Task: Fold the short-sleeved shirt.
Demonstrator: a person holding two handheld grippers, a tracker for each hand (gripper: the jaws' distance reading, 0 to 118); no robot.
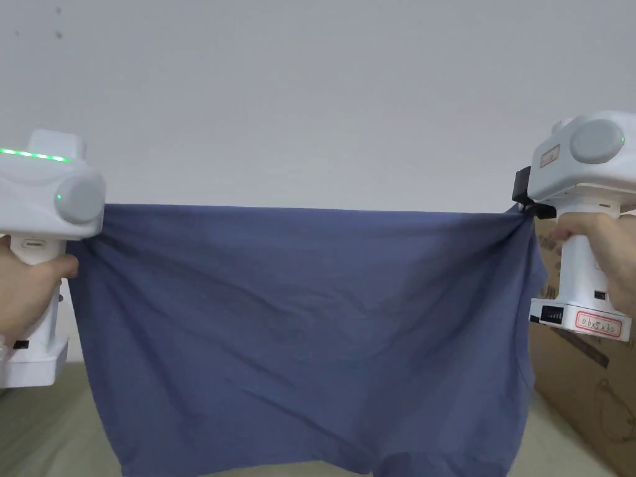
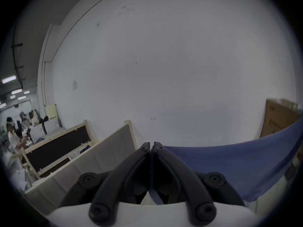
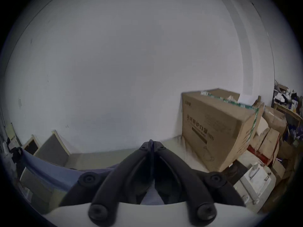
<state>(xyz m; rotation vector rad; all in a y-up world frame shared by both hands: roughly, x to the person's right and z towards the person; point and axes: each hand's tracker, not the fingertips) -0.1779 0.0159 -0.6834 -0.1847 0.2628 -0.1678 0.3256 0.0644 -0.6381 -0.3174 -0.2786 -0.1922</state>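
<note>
Grippers, left (image 2: 151, 144) and right (image 3: 151, 143), raised apart, clamp shirt (image 1: 310, 323) taut.

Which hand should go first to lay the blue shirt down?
Probably neither. The left tool and right tool each pinch a top corner of the shirt, level and stretched taut, so lowering together looks best.
</note>
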